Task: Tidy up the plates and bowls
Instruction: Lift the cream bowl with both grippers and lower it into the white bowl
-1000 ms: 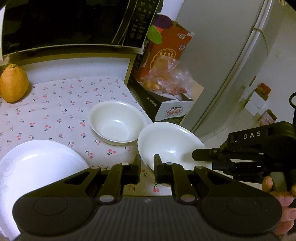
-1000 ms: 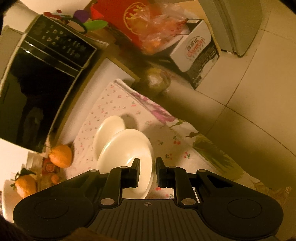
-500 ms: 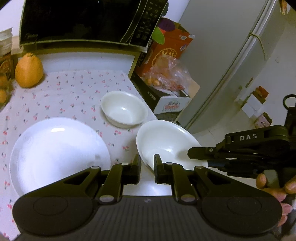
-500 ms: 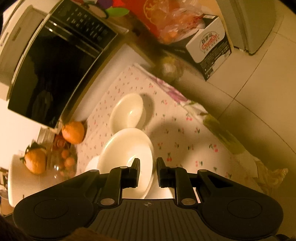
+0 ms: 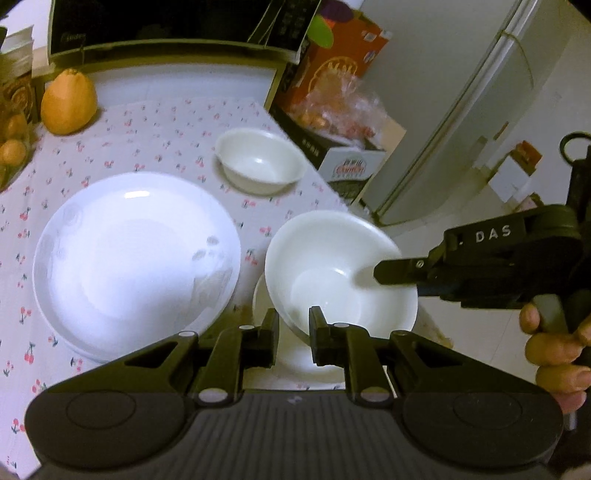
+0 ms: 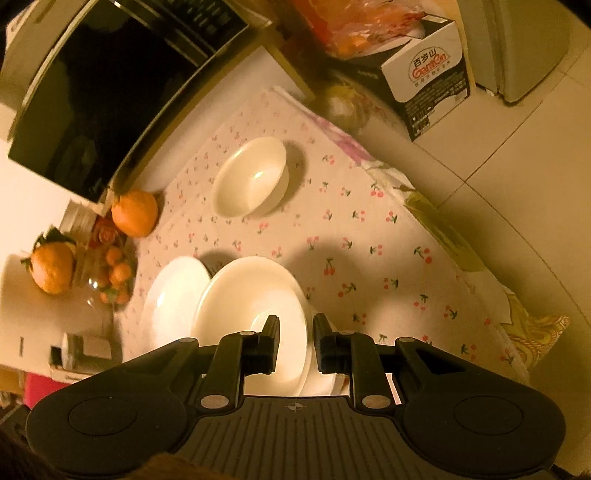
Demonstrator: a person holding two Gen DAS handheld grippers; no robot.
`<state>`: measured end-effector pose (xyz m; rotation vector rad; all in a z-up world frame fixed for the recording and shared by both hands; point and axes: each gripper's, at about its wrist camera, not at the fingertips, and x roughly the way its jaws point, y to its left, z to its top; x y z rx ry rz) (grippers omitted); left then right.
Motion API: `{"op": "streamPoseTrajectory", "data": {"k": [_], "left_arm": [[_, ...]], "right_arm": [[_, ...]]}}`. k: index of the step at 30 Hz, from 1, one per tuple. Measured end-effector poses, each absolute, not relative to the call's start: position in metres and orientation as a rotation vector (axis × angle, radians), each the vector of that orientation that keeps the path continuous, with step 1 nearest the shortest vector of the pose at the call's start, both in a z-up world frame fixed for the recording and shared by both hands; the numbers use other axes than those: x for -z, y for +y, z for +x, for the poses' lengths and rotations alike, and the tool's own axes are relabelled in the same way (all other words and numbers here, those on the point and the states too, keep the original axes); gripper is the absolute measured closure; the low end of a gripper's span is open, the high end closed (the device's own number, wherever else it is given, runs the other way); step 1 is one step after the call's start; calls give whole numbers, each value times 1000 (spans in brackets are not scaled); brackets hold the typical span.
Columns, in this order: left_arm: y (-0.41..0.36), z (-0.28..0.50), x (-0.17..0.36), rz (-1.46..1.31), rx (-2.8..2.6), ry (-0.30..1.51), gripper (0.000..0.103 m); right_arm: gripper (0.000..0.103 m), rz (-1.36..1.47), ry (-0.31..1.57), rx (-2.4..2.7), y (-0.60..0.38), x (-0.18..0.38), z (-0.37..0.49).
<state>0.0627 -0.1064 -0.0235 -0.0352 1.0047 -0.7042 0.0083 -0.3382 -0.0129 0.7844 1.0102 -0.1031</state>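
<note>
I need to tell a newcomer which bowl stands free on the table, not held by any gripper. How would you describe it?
Start at the black microwave oven at the back of the cherry-print tablecloth. In front of its right end stands a small white round bowl, alone on the cloth. Unlike the large white plate and the nearer white bowl, no gripper touches it and nothing lies under it.

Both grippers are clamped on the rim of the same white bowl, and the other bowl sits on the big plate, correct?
Not quite. The left wrist view shows the other bowl on the cherry tablecloth, apart from the big plate. Left gripper and right gripper do share one white bowl.
</note>
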Motion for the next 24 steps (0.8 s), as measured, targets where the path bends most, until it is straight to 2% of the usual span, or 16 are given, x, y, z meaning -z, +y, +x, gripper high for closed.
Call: {"op": "streamPoseTrajectory", "data": {"k": [24], "left_arm": [[-98, 59, 38, -9, 678, 1091, 86]], "right_arm": [[81, 704, 1082, 81, -325, 21, 15]]}}
